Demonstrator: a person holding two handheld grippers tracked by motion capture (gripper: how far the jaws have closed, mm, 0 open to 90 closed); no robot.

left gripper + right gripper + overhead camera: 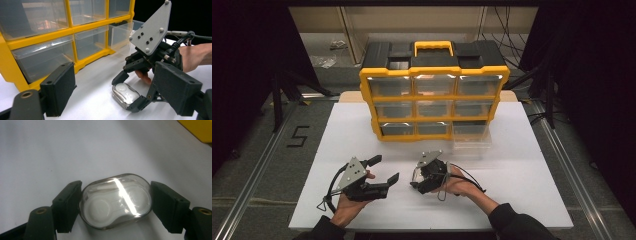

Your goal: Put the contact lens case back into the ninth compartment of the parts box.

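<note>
Clear plastic case [115, 201]: rounded oblong, glossy shell with a bright glare streak, white moulded insert inside with a round recess. It lies flat on the white table [522, 165], in front of the organizer and a bit right of centre.

Your right gripper [115, 205] brackets the case end to end. Left pad touches the shell; at the right pad I can't tell contact from a hairline gap. So: closed around the case, firm clamp not confirmed. In the left gripper view the case [125, 95] sits on the table between those matte black jaws, under the grey three-cornered plate with its screws.

Your left gripper [382, 170] is held clear to the left of the right one, jaws spread wide, nothing between them. Pads are blocky, flat-faced, matte black.

Behind: yellow-framed parts organizer [434, 102] with a black top and yellow handle, a three-by-three grid of translucent boxy drawers. The bottom-right drawer [471, 137] is pulled out over the table, well apart from the case.

Table surface is smooth, matte white.
</note>
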